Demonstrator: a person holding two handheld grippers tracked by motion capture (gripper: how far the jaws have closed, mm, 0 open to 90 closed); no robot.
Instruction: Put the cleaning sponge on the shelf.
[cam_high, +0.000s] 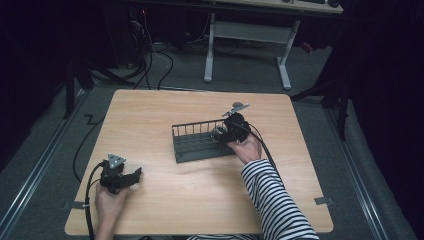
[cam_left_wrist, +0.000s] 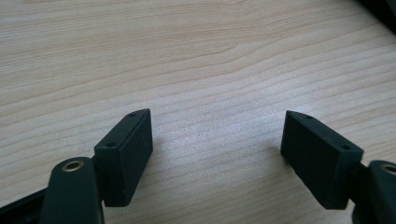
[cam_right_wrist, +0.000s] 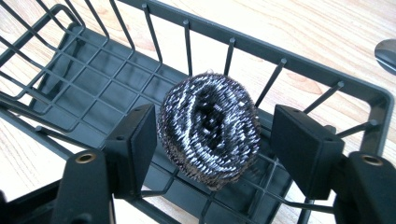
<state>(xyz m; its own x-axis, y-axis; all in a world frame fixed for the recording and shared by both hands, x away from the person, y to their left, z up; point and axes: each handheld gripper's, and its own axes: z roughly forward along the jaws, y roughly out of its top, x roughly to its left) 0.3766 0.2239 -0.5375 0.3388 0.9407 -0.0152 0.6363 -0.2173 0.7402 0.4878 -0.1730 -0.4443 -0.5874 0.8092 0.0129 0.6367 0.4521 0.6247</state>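
At the near left corner of the wooden counter (cam_high: 165, 200), the person's left hand (cam_high: 109, 202) holds the left gripper (cam_high: 134, 176) low over the bare wood, a black cable (cam_high: 89, 200) trailing back from it toward the counter's edge. In the left gripper view its jaws stand wide apart with nothing but wood grain between them. To the right, a forearm in a black-and-white striped sleeve (cam_high: 272, 200) reaches forward to the right hand (cam_high: 247, 148), which holds the right gripper (cam_high: 220, 134) at the right end of a dark wire rack (cam_high: 197, 145) sitting near the middle of the counter. In the right gripper view a steel wool scouring ball (cam_right_wrist: 209, 128) sits inside the rack (cam_right_wrist: 93, 93) on its grid floor, near one end and close to the row of upright wires along the far side. The right gripper (cam_right_wrist: 212, 135) has its jaws open on either side of the ball: the left jaw looks to be touching or nearly touching it, while a clear gap shows at the right jaw. A small shiny metal object (cam_right_wrist: 386, 53) lies on the counter just past the rack's end, cut off by the frame so I cannot tell what it is. Beyond the counter, on the grey floor (cam_high: 240, 75), stand the white legs of another table (cam_high: 247, 35), with dark cables to the left.
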